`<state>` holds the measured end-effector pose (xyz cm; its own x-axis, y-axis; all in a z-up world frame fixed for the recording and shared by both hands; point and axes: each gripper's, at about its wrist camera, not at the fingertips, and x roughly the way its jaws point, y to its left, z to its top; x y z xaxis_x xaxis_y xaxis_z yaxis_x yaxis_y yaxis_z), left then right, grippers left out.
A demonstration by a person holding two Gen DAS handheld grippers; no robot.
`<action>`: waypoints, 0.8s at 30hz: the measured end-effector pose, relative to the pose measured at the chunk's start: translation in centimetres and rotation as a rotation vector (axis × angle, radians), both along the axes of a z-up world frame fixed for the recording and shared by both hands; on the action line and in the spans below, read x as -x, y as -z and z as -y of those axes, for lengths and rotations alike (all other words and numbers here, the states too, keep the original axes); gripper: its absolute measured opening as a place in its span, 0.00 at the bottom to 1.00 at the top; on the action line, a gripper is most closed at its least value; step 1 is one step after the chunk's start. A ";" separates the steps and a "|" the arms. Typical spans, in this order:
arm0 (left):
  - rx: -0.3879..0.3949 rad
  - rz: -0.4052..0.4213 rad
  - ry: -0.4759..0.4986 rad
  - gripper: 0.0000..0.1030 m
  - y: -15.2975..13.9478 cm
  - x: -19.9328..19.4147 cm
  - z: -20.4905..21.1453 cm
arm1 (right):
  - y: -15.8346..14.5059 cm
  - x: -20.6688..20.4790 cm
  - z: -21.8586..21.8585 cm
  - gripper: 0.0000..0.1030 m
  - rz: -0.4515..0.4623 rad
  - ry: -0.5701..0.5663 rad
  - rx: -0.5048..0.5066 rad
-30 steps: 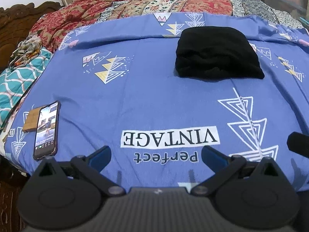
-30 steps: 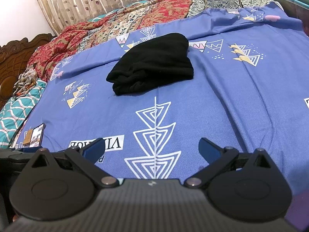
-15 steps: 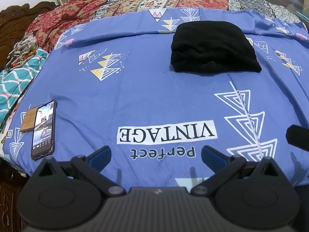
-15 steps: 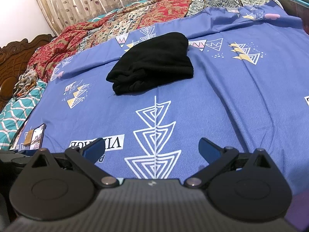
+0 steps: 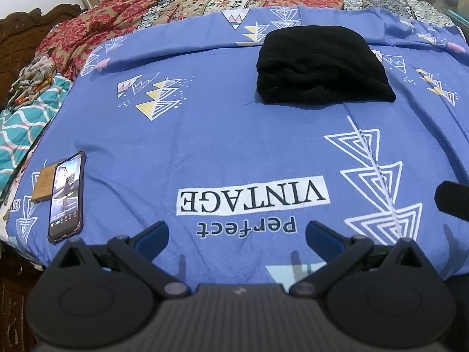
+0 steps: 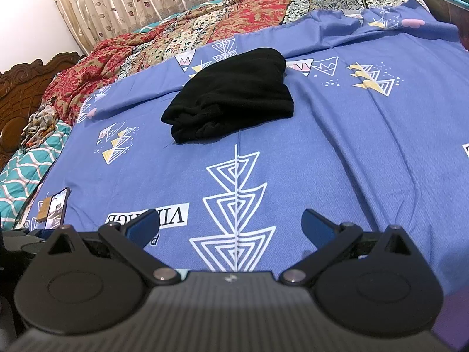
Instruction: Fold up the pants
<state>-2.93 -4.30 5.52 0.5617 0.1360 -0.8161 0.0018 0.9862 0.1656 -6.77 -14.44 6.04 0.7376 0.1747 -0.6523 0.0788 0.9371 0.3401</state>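
Observation:
Black pants (image 5: 321,66) lie folded into a compact bundle on the blue printed bedsheet (image 5: 222,135), toward the far side of the bed. The right wrist view shows the same bundle (image 6: 234,94) left of centre. My left gripper (image 5: 237,234) hangs open over the near edge of the sheet, well short of the pants, nothing between its fingers. My right gripper (image 6: 231,224) is open too, also at the near edge and empty. Part of the right gripper shows as a dark shape (image 5: 453,202) at the right edge of the left wrist view.
A phone (image 5: 66,196) lies on a small wooden block (image 5: 44,183) at the sheet's near left corner. Patterned red quilts (image 5: 181,6) are bunched along the far side. A carved wooden headboard (image 6: 26,88) and a teal blanket (image 6: 26,170) stand at the left.
Both grippers have drifted slightly, so the pants sit a little higher and further off in the left wrist view. The pants have not moved, and both grippers stay open.

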 end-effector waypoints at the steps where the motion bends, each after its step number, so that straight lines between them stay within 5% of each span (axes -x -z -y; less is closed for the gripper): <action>1: 0.000 0.001 -0.001 1.00 0.0 0.0 0.0 | 0.0 0.0 0.0 1.00 0.000 0.000 0.000; 24: -0.061 0.016 -0.011 1.00 0.2 0.0 -0.1 | 0.0 0.2 -0.2 1.00 -0.001 -0.003 -0.002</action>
